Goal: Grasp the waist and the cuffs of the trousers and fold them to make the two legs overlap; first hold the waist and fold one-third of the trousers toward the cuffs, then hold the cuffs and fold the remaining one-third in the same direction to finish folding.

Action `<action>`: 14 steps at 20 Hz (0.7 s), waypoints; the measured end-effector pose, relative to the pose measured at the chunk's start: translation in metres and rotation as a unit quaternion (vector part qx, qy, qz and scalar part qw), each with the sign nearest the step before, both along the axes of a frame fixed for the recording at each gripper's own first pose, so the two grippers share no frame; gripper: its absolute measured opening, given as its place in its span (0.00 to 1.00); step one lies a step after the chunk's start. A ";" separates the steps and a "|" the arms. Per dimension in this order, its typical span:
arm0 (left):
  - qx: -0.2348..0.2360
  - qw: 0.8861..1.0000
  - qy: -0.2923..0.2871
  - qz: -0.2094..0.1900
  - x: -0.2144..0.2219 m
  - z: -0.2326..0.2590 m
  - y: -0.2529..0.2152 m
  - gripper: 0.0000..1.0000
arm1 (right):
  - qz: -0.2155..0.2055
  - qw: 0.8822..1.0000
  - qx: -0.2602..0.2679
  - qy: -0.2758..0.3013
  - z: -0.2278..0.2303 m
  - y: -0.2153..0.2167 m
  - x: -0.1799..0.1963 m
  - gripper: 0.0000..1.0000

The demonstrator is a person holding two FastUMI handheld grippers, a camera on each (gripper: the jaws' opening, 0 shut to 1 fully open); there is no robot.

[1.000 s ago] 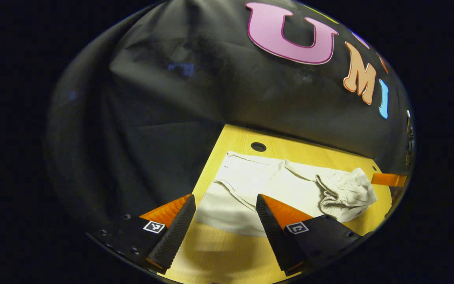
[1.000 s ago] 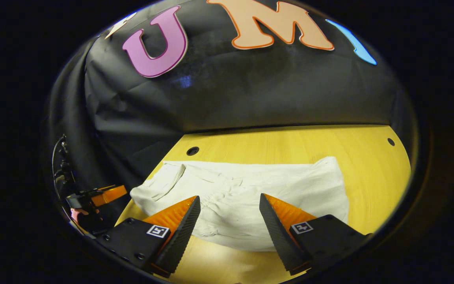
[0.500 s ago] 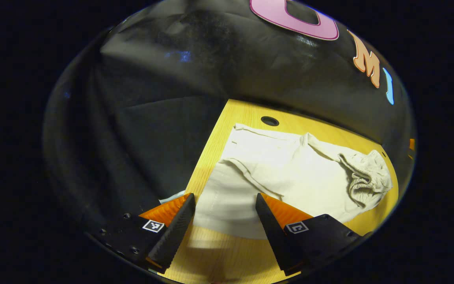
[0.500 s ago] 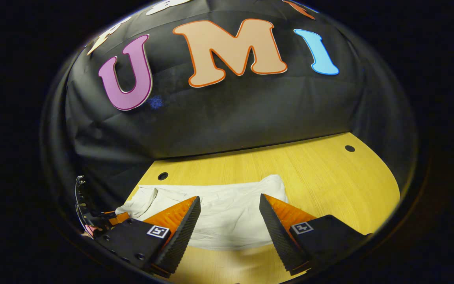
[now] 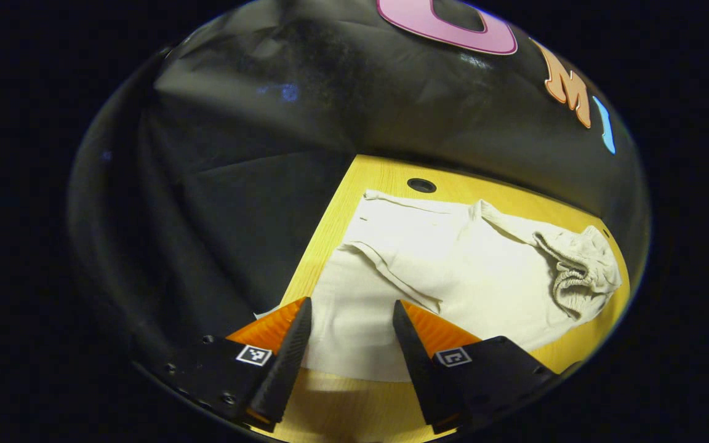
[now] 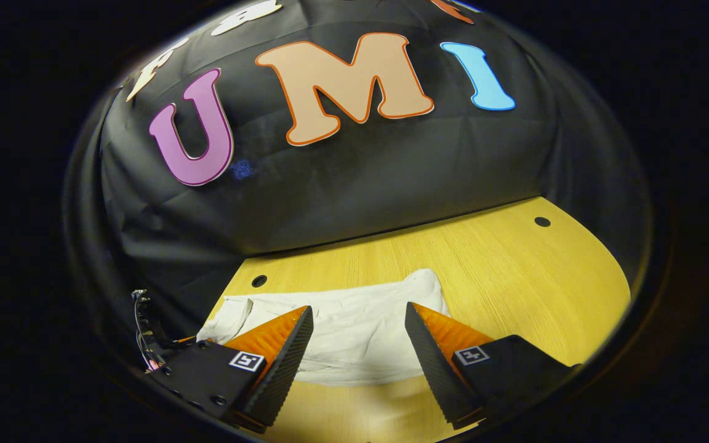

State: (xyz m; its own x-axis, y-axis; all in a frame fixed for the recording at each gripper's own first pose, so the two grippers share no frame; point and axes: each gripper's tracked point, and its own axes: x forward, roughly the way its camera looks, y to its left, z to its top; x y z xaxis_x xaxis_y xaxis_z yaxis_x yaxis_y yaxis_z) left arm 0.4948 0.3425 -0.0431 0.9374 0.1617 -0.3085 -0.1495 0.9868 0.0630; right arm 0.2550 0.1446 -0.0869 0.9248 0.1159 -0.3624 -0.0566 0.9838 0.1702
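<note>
Left gripper (image 5: 346,304) slightly narrower over trousers (image 5: 453,271) than before.

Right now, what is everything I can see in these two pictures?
trousers: one pair, cream white, lying rumpled on the table, gathered waist bunched at the right in the left gripper view.
table: one, yellow wood, under the trousers.
table holes: small dark round holes near the table's far edge.
booth wall: black cloth, behind the table.
cables: dark bundle, low at the left edge of the right gripper view.
left gripper: one, open, over the trousers' near edge.
right gripper: one, open, over the trousers' near edge.
</note>
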 end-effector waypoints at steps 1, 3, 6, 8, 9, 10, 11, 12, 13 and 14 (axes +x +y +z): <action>-0.002 1.000 0.000 -0.001 0.001 -0.001 -0.001 0.77 | -0.001 1.000 -0.001 -0.002 0.002 -0.002 -0.001 0.96; -0.009 1.000 -0.003 -0.009 0.003 -0.001 -0.009 0.49 | -0.005 1.000 -0.001 -0.008 0.006 -0.008 -0.005 0.96; -0.029 1.000 -0.005 -0.001 0.004 0.002 -0.019 0.07 | -0.011 1.000 0.000 -0.016 0.012 -0.019 -0.009 0.96; -0.036 0.999 -0.006 -0.005 0.006 0.001 -0.024 0.00 | -0.015 1.000 -0.003 -0.020 0.016 -0.026 -0.014 0.96; -0.046 0.999 -0.006 -0.012 0.006 0.002 -0.029 0.00 | -0.017 1.000 -0.005 -0.021 0.017 -0.029 -0.017 0.96; -0.067 0.997 -0.010 -0.024 0.008 0.004 -0.036 0.00 | -0.017 1.000 -0.007 -0.021 0.018 -0.031 -0.020 0.96; -0.088 0.996 -0.007 -0.030 0.008 0.003 -0.046 0.00 | -0.018 1.000 -0.010 -0.020 0.017 -0.034 -0.022 0.96; -0.097 0.995 -0.002 -0.028 0.008 0.000 -0.048 0.00 | -0.019 1.000 -0.013 -0.018 0.016 -0.038 -0.024 0.96; -0.107 0.994 -0.005 -0.030 0.009 0.000 -0.052 0.00 | -0.020 1.000 -0.014 -0.017 0.016 -0.041 -0.025 0.96; -0.123 0.992 -0.011 -0.036 0.012 0.004 -0.060 0.00 | -0.020 1.000 -0.013 -0.017 0.014 -0.043 -0.026 0.96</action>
State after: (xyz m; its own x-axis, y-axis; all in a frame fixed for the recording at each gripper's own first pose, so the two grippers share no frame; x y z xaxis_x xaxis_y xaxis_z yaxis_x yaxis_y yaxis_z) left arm 0.5065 0.2824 -0.0391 0.9507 0.0171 -0.3098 -0.0772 0.9801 -0.1829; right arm 0.2286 0.1012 -0.0725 0.9403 0.0703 -0.3329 -0.0234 0.9894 0.1430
